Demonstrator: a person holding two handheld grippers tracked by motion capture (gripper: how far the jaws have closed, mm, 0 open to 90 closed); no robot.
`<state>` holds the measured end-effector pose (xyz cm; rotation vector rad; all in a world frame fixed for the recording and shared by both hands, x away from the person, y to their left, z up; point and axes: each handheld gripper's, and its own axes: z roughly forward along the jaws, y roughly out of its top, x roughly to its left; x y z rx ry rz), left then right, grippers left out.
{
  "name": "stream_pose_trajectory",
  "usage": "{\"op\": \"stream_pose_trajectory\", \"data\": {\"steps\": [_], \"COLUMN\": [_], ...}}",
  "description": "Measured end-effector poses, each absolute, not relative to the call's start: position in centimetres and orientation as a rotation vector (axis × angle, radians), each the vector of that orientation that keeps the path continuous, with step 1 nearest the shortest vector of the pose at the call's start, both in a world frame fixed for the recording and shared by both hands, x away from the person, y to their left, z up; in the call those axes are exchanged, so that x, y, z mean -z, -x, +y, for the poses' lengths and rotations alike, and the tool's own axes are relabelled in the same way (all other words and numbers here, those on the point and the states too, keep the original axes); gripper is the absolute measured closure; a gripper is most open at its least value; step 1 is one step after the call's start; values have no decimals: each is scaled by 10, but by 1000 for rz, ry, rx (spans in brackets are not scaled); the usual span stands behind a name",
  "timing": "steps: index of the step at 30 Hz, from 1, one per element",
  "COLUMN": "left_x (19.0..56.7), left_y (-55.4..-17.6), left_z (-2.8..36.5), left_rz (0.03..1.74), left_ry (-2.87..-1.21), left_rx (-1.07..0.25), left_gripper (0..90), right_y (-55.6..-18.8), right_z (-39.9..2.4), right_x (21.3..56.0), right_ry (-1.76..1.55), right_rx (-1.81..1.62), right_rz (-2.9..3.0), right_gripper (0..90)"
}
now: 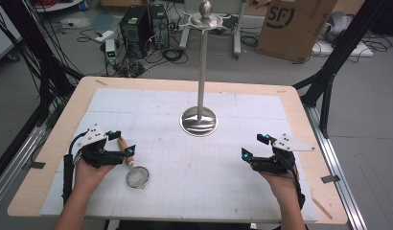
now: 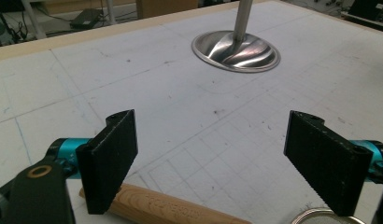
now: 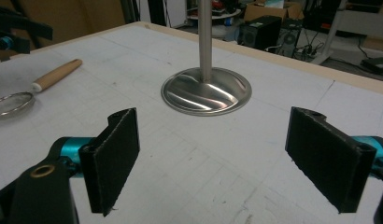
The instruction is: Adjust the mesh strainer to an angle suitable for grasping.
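Right now the left gripper point(image 1: 121, 142), jaws apart, straddles the strainer's point(image 1: 137, 177) wooden handle point(image 1: 125, 147), running twelve to six; right gripper point(image 1: 256, 146) gapes idle.

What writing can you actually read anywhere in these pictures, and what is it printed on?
"SF": on the cardboard box on the floor behind the table.
Stamped lettering on the strainer's wooden handle: too faint to read.
Nothing else legible.

high view looks down from above; both gripper views sit low, sharing the stand base point(image 2: 235, 51).
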<state>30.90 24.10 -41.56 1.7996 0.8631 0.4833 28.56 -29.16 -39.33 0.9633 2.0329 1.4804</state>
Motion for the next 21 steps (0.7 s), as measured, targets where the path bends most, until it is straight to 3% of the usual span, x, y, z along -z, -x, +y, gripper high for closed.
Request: {"op": "stream_pose_trajectory", "data": {"steps": [13,21], "left_x": [416,420], "left_y": [-308,-307], "left_z": [250,257], "left_rz": [916,950], "left_ry": [-1793,-1821], "left_rx": [-514,-522], "left_gripper": [193,408], "right_y": [-286,-286], "right_z": [-285,-284], "right_x": [396,395], "right_ry": [-970,-966], "right_rx": [-1437,-1428], "right_rz": [2062,2066], "right_gripper": [168,168]}}
